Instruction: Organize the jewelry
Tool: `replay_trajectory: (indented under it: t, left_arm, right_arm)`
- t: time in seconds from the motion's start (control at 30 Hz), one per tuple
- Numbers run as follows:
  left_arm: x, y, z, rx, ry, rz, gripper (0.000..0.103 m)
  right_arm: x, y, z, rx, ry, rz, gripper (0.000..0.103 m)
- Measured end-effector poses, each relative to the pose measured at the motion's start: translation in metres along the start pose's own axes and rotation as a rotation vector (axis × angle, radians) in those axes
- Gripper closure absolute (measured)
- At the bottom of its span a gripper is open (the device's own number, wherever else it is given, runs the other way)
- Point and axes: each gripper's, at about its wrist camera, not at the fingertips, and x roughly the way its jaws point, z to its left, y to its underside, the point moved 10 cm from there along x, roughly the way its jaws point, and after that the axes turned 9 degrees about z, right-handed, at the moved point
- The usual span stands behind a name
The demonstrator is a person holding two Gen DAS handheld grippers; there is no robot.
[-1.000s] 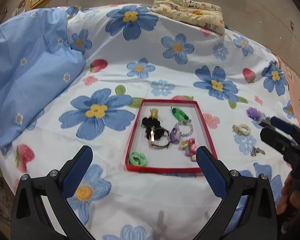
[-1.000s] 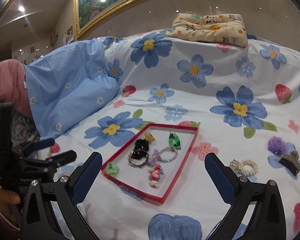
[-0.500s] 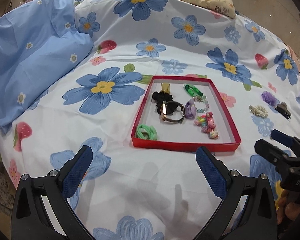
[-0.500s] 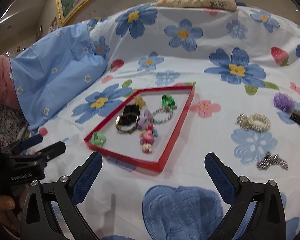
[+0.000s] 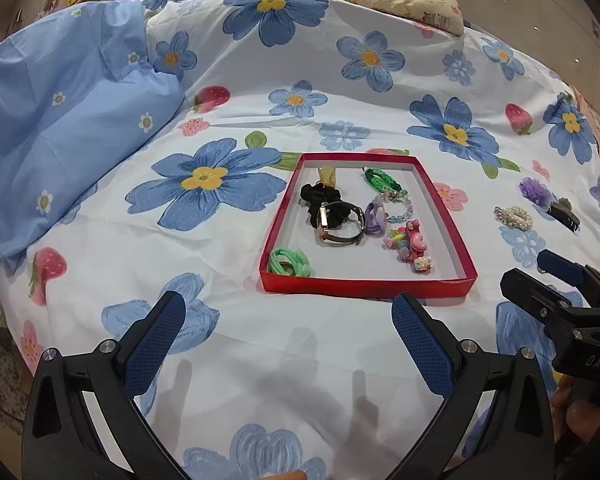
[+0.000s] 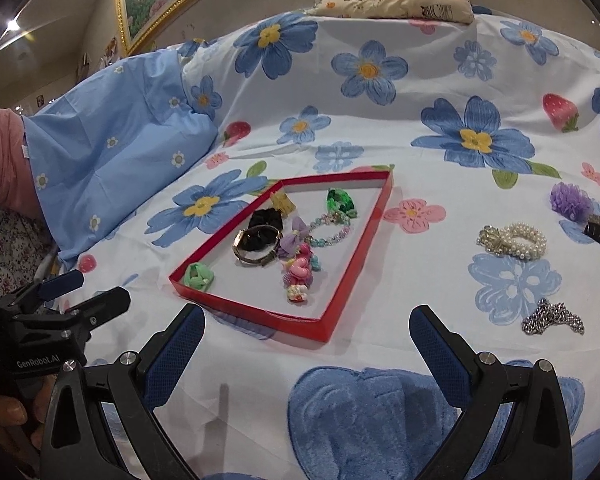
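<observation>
Floral sheet (image 6: 260,380) holds loose chain (image 6: 553,317) just ahead-right of the spread, empty right gripper (image 6: 305,354), lying crosswise; left gripper (image 5: 288,334), also spread, sits farther

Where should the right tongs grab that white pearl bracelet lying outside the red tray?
Pinch one side of the white pearl bracelet's loop from above, away from its sparkly knot. It lies flat on the flowered sheet, so only a top-down pinch across the bead strand seems workable.

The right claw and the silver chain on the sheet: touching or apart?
Apart. The right wrist view shows the right claw open, with bare sheet between its right finger and the silver chain.
</observation>
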Motion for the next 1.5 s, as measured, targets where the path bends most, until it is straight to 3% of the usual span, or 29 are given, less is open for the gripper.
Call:
replay_trajectory:
  t: [0.33, 1.5]
  left_arm:
    - [-0.006, -0.002, -0.002, 0.001, 0.001, -0.017, 0.000]
    - [-0.007, -0.002, -0.005, 0.011, 0.001, -0.029, 0.000]
  right_arm:
    - [-0.008, -0.005, 0.007, -0.025, 0.007, -0.033, 0.000]
    - [-0.008, -0.001, 0.013, -0.027, -0.008, -0.022, 0.000]
